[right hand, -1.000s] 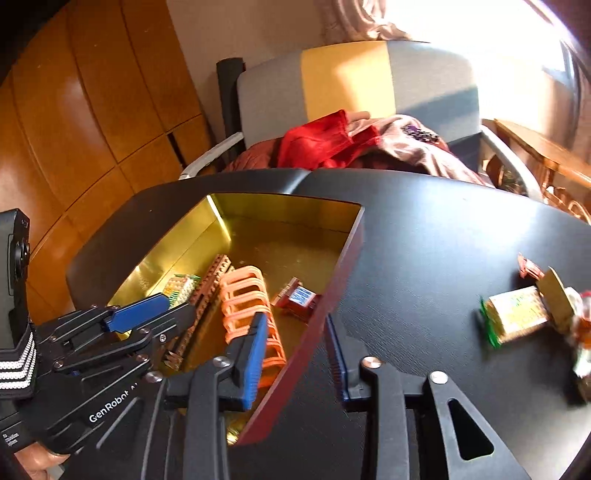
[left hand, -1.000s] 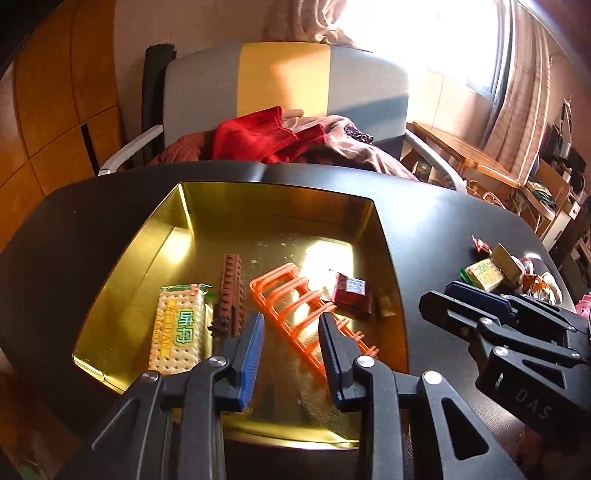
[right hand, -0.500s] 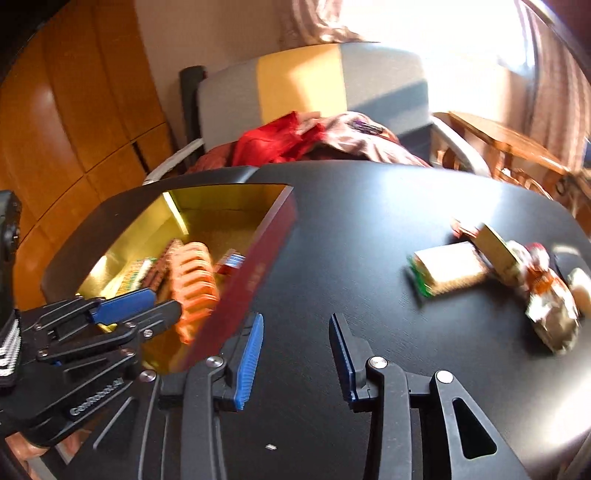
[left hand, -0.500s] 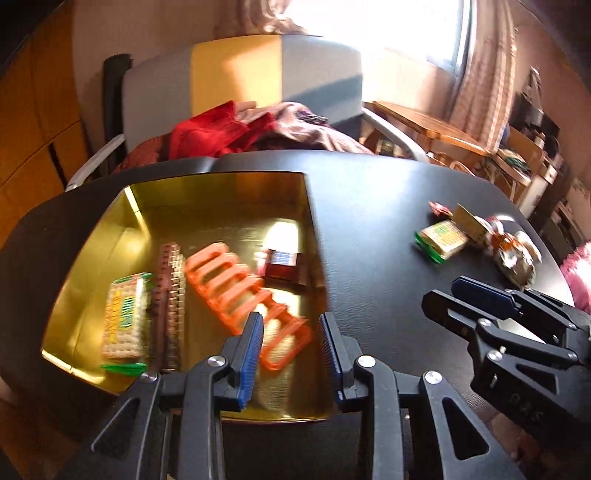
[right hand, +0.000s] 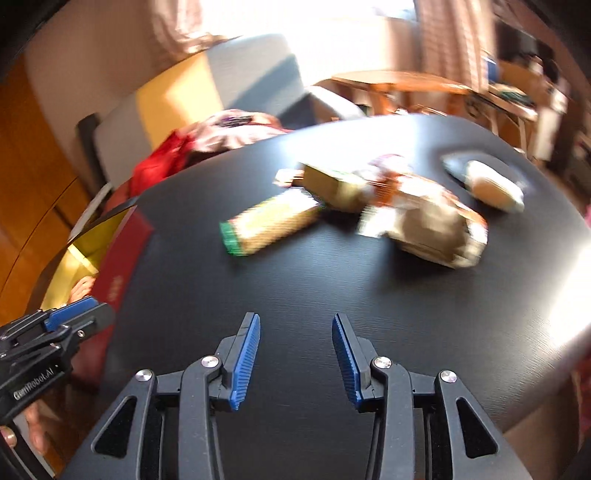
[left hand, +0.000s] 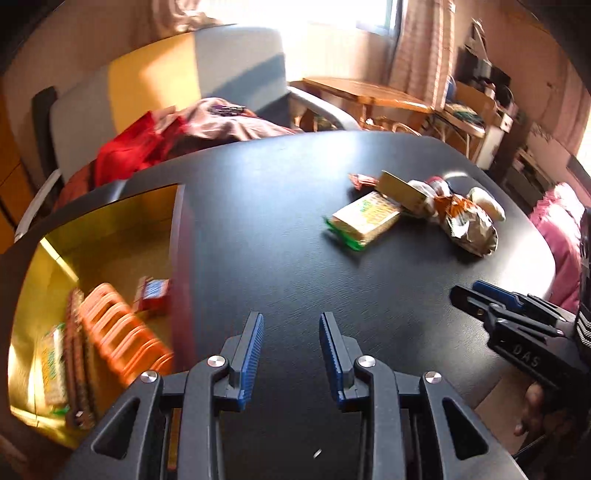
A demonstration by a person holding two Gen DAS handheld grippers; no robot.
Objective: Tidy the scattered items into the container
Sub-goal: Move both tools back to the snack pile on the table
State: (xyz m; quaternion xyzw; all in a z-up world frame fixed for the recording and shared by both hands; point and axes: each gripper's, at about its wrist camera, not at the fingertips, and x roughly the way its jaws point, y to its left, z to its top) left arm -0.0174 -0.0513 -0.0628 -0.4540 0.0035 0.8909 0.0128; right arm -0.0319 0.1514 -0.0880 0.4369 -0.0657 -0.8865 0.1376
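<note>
Behind the black table [left hand: 332, 288] stands a grey-and-yellow armchair [left hand: 177, 85] heaped with red and pink cloth [left hand: 155, 144], a sunlit curtained window [left hand: 332, 33] above it, wooden panelling [right hand: 33, 147] at its left and a wooden side table [left hand: 365, 92] at its right.

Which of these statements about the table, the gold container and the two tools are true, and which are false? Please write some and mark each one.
1. Both tools are closed on snacks. False: the left tool and the right tool are open and hold nothing.
2. The orange rack lies inside the gold container. True.
3. The green-ended cracker packet is in the container. False: it lies on the black table, right of the container.
4. A brown crinkled bag lies on the table beside that packet. True.
5. The table outside the container holds nothing. False: several snacks lie there.
</note>
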